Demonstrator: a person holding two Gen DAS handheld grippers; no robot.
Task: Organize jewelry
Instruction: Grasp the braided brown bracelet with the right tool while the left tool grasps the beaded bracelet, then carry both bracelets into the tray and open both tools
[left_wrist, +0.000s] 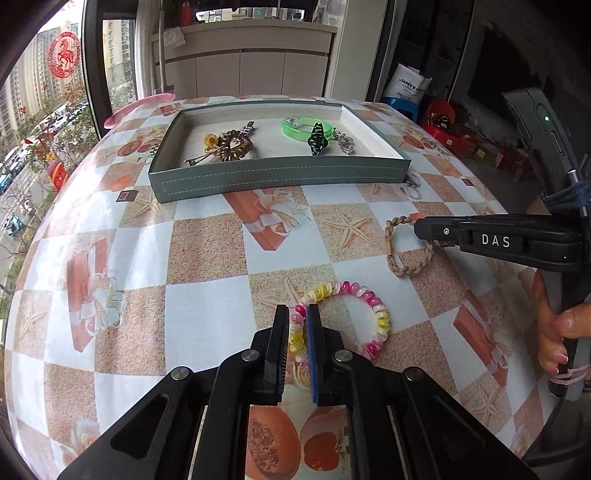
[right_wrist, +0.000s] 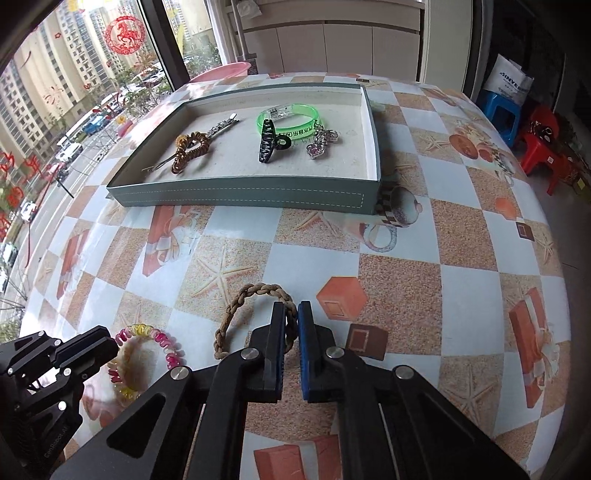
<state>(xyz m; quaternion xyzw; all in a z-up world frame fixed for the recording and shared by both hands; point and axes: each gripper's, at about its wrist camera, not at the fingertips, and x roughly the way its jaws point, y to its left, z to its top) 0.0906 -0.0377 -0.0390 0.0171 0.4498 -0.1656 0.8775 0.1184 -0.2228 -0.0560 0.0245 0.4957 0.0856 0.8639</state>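
Note:
A grey-green tray (left_wrist: 277, 177) (right_wrist: 240, 197) lies at the far side of the table. It holds a brown spiral hair tie (left_wrist: 234, 146) (right_wrist: 190, 149), a green bangle (left_wrist: 299, 125) (right_wrist: 291, 122), a black claw clip (left_wrist: 317, 138) (right_wrist: 266, 144) and a silver charm (right_wrist: 321, 142). My left gripper (left_wrist: 298, 314) is shut on the pink and yellow spiral bracelet (left_wrist: 373, 306) (right_wrist: 162, 339), which lies on the table. My right gripper (right_wrist: 291, 314) (left_wrist: 421, 229) is shut on the tan braided bracelet (right_wrist: 236, 314) (left_wrist: 395, 254), also on the table.
The table has a checked cloth with starfish prints (left_wrist: 207, 251). A pink basin (left_wrist: 140, 105) sits past the tray by the window. Red and blue stools (right_wrist: 535, 147) stand to the right of the table. A small checked item (right_wrist: 388, 206) lies at the tray's near right corner.

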